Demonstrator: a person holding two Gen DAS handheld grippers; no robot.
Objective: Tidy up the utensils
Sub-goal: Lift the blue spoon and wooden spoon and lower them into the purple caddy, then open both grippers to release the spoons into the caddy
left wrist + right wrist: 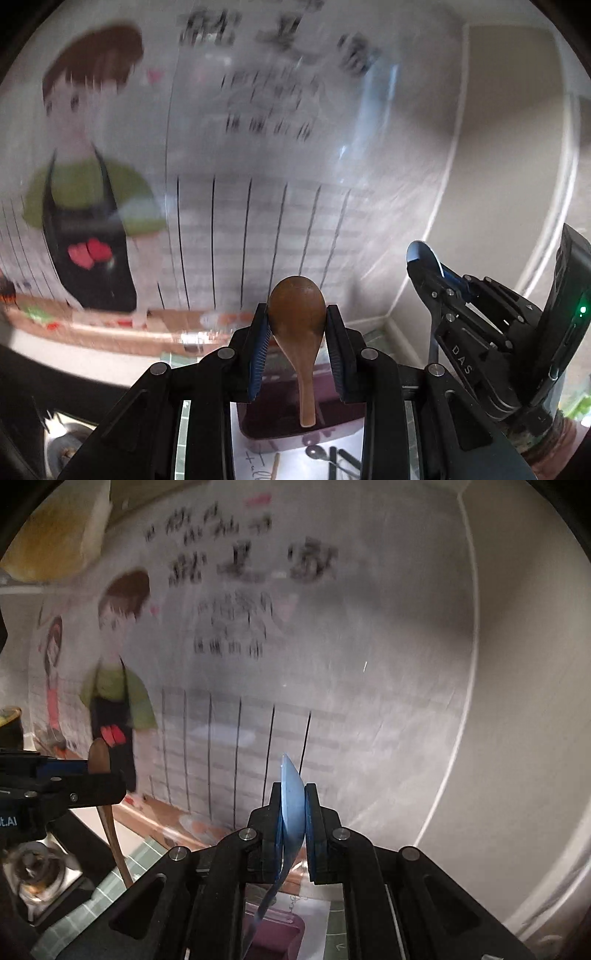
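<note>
Left gripper [297, 314]: closed on the brown spoon [297, 314], jaws pressing the bowl's two edges. Bowl up at lower centre of the left view, handle hanging straight down; long axis vertical.

Right gripper [294, 805]: closed on the blue spoon [291, 797], jaws clamping the bowl edge-on at lower centre of the right view. Bowl up, handle trailing down and slightly left; long axis near vertical. Also seen at right of the left view, bowl tip above the jaws.

Tray [280, 421]: dark purple, at bottom centre below the brown spoon's handle; it sits on a white sheet [258, 458] with printed utensil outlines. The surface [147, 860] beyond is a green grid mat.

Backdrop: blurred wall poster [221, 147] with a cartoon figure at left.

Progress, judged: both spoons are lifted and held clear, neither placed. Lowering and sorting each into the tray remains; whether the tray already holds other utensils cannot be told.
</note>
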